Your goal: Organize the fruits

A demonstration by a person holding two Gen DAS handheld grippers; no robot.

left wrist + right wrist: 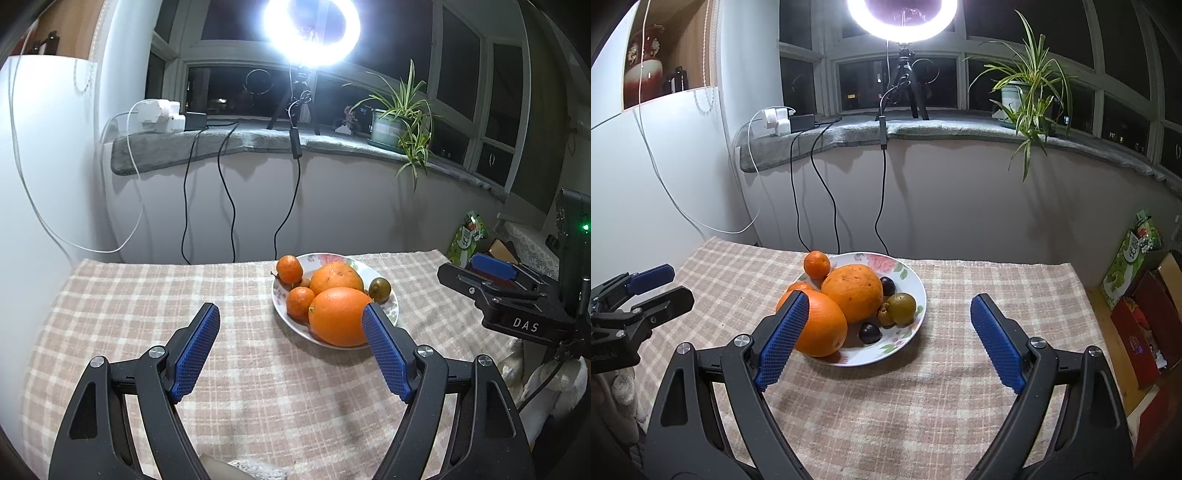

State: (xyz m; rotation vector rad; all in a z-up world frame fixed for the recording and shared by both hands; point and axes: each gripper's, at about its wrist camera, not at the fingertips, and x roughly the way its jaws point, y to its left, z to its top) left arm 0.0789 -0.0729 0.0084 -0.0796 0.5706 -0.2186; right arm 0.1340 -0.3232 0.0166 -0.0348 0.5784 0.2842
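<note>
A white flowered plate (392,309) (913,284) on the checked tablecloth holds two large oranges (338,317) (854,292), two small tangerines (290,268) (817,264), a green-brown fruit (380,288) (902,308) and small dark fruits (870,332). My left gripper (291,321) is open and empty, above the cloth just left of the plate. My right gripper (889,314) is open and empty in front of the plate. Each gripper shows in the other's view: the right (495,275), the left (652,286).
The checked cloth (147,295) (997,280) covers the table. A wall with hanging cables (827,192) stands behind it. A windowsill carries a ring light (902,18) and a potted plant (1027,92). Boxes and a green bag (1126,266) stand at the right.
</note>
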